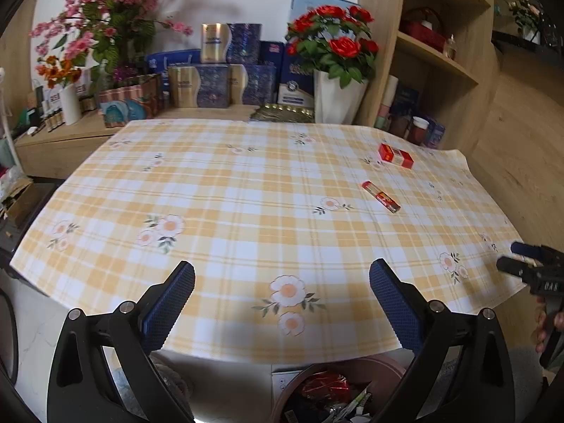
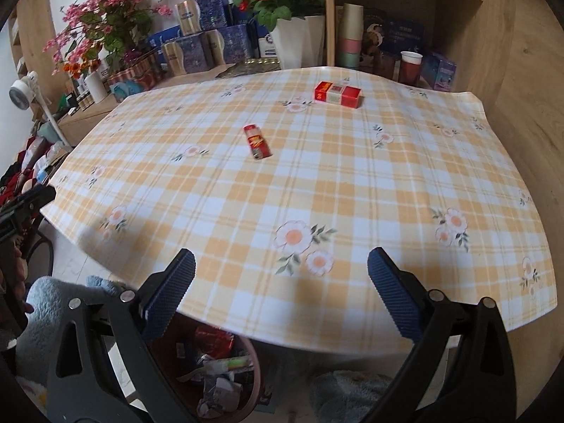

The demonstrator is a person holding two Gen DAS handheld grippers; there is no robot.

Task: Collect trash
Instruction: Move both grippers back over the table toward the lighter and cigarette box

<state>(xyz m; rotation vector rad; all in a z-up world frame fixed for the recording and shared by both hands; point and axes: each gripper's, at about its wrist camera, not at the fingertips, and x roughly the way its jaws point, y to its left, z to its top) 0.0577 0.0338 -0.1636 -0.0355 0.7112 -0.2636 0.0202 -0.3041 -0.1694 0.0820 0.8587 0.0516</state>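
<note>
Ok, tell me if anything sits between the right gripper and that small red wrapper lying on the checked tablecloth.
Nothing visible does. The right gripper is open at the near table edge, and only bare yellow checked tablecloth lies between it and the small red wrapper. The red rectangular box lies farther back, to the right, off that line.

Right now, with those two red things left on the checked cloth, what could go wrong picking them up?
The slim red lighter-like stick lies flat on the yellow checked tablecloth, so the open right gripper might pinch the cloth too. The red rectangular carton sits far back, a long reach. The round brown trash bin looks full; drops might bounce out.
</note>
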